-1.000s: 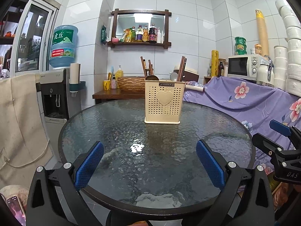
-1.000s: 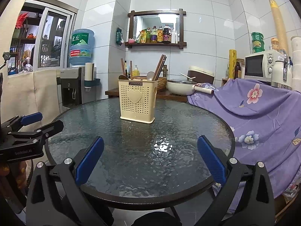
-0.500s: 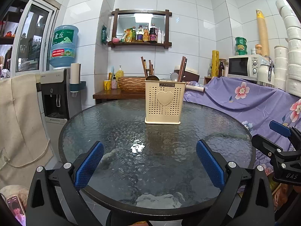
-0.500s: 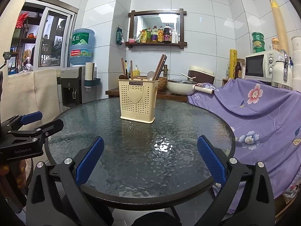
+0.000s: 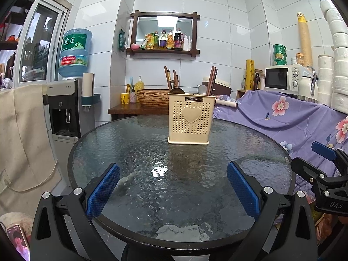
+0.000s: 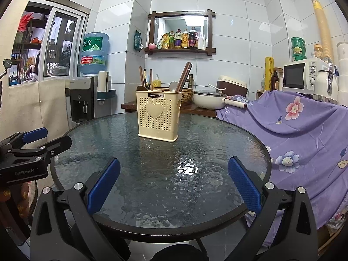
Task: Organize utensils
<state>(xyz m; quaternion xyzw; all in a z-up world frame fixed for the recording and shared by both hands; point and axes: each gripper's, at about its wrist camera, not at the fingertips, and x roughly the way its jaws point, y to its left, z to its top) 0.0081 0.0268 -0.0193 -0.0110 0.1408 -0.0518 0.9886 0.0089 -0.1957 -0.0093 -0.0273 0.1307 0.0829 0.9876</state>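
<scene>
A cream perforated utensil holder (image 5: 188, 119) with a heart on its front stands upright on the far part of a round glass table (image 5: 130, 152); it also shows in the right wrist view (image 6: 158, 117). Brown chopsticks (image 5: 211, 80) and spoons (image 5: 177, 91) stick out of its top. My left gripper (image 5: 173, 188) is open and empty over the table's near edge. My right gripper (image 6: 174, 187) is open and empty there too, and it shows at the right of the left wrist view (image 5: 322, 174). The left gripper shows at the left of the right wrist view (image 6: 32, 148).
A purple flowered cloth (image 5: 293, 117) covers furniture right of the table. A water dispenser (image 5: 65, 106) stands at the left. A wooden side table (image 5: 134, 107) with a basket stands behind, a white pan (image 6: 206, 102) beside it. A microwave (image 5: 282, 78) sits at the right.
</scene>
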